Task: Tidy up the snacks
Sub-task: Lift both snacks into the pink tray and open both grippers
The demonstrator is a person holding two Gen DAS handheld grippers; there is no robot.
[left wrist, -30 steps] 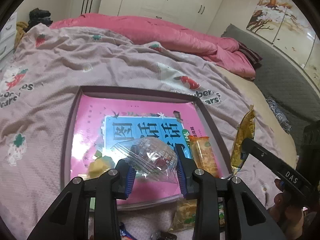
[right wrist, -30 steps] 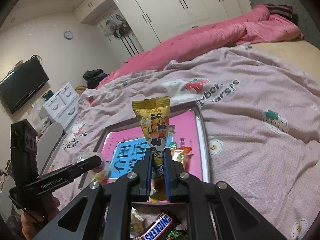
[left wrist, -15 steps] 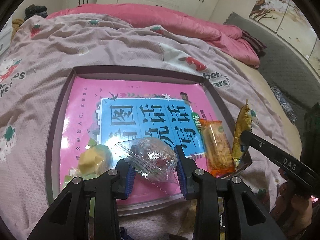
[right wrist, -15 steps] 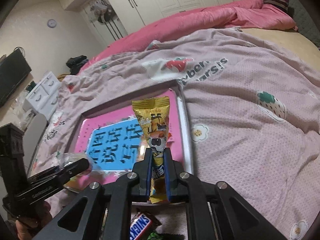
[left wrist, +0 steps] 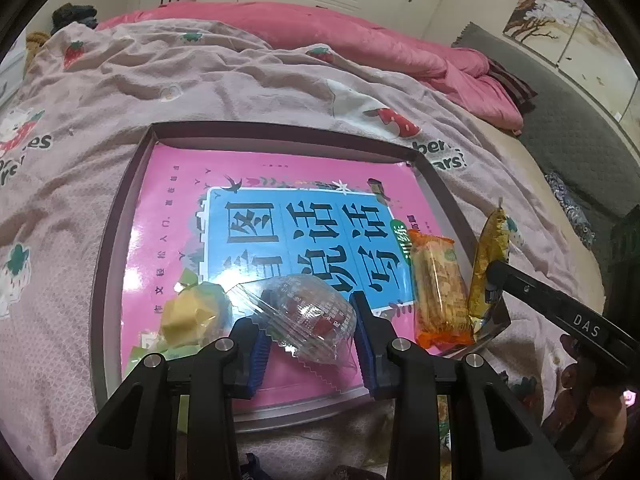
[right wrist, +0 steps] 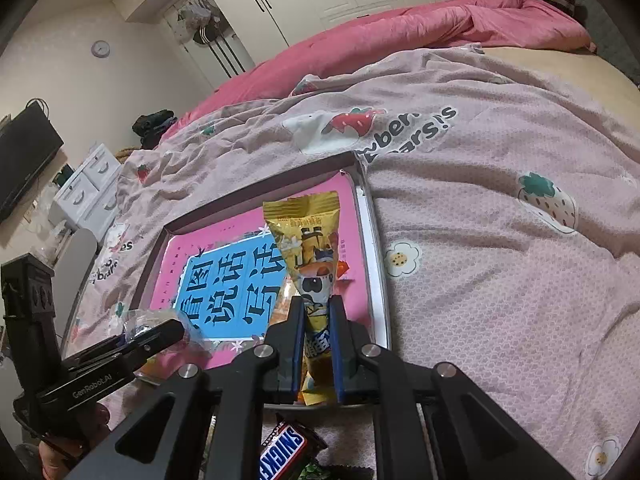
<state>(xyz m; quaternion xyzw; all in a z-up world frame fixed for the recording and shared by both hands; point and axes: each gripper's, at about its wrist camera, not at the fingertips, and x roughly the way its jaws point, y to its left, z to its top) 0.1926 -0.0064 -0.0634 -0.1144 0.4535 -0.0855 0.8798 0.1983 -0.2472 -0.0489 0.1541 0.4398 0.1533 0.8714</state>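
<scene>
Two snacks already in tray [left wrist: 120,216]; left gripper [left wrist: 310,344] opening around clear pack [left wrist: 308,316], right gripper [right wrist: 316,344] clamping yellow pack [right wrist: 308,248]; Snickers [right wrist: 280,454] outside.

Snickers bar [right wrist: 285,453]: cut off by bottom edge, partly behind right gripper [right wrist: 316,334] frame.
Yellow packet [right wrist: 310,268]: lower end hidden between the closed jaws.
Green wrapper [right wrist: 316,472]: only a sliver shows, kind unclear.
Clear packet [left wrist: 308,316]: contents unreadable through crinkled film.
Tray [left wrist: 116,232]: near rim hidden behind left gripper [left wrist: 308,346].
Hand [left wrist: 592,408]: mostly out of frame.
</scene>
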